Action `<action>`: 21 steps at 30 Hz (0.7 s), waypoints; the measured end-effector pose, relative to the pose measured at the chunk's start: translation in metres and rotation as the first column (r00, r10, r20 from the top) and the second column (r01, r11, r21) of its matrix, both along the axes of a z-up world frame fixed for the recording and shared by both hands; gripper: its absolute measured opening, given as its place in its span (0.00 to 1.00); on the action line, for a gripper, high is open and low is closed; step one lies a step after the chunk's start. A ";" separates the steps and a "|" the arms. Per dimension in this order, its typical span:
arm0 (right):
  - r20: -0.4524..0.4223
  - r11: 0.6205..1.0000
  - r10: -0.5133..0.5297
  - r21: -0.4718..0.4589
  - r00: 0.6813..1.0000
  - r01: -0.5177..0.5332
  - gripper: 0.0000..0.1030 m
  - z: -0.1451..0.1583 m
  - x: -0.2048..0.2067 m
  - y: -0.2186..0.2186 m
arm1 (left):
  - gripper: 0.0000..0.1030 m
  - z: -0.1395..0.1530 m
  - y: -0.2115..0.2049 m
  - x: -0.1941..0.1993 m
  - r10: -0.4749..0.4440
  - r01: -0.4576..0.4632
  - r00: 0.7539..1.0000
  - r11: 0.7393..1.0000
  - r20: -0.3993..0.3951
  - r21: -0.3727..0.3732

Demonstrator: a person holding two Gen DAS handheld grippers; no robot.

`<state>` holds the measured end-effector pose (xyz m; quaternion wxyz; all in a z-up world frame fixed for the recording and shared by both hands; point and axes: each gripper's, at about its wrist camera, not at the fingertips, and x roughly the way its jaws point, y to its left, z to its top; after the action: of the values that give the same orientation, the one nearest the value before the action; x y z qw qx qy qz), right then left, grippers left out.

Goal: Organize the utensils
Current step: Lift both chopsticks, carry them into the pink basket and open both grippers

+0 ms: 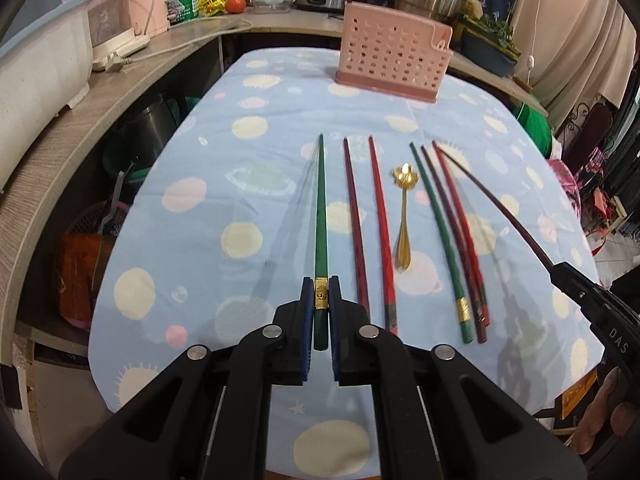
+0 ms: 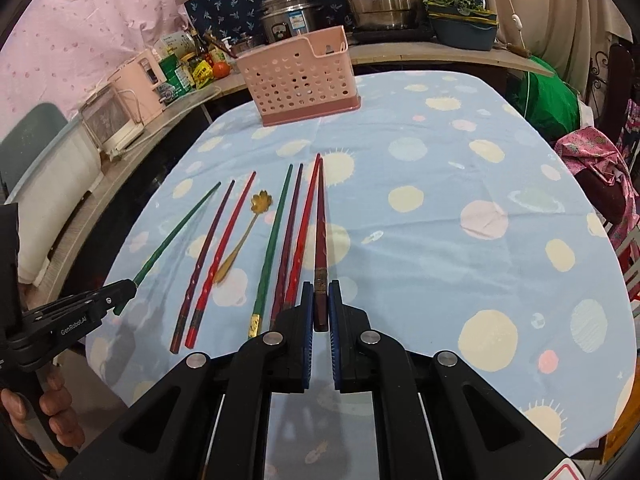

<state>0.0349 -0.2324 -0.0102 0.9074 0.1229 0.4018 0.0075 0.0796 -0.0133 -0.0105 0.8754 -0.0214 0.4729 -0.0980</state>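
My left gripper (image 1: 321, 285) is shut on the gold-banded end of a green chopstick (image 1: 320, 208), lifted off the blue cloth. My right gripper (image 2: 320, 286) is shut on a dark maroon chopstick (image 2: 320, 236), also raised. Each gripper shows in the other's view: the right gripper (image 1: 560, 270) at the right edge, the left gripper (image 2: 130, 286) at the lower left. On the cloth between them lie a maroon chopstick (image 1: 354, 220), a red chopstick (image 1: 380, 224), a gold spoon (image 1: 403, 220) and three more chopsticks (image 1: 440, 236). A pink perforated holder (image 1: 392, 56) stands at the far end.
The table (image 2: 460, 184) wears a blue cloth with pale dots. A wooden counter (image 1: 80, 120) with appliances, bottles and steel pots curves around the left and back. A person's hand (image 2: 52, 412) grips the left tool. A chair with pink fabric (image 2: 596, 160) stands at the right.
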 end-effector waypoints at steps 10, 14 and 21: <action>0.141 0.998 -0.052 0.036 0.989 0.048 0.07 0.062 0.017 -0.030 | 0.07 0.062 0.005 0.026 0.030 -0.026 0.994 0.999 0.104 -0.044; 0.182 0.997 -0.068 0.058 0.981 0.058 0.07 0.083 0.032 -0.042 | 0.07 0.090 0.006 0.044 0.044 -0.034 0.986 0.997 0.163 -0.062; 0.258 0.995 -0.084 0.069 0.962 0.069 0.07 0.117 0.062 -0.059 | 0.07 0.129 0.004 0.082 0.062 -0.038 0.969 0.994 0.241 -0.101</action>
<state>0.0966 -0.2909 0.1070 0.9480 0.1630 0.2734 0.0004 0.1620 -0.0088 0.1187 0.9269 -0.0629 0.3561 -0.1002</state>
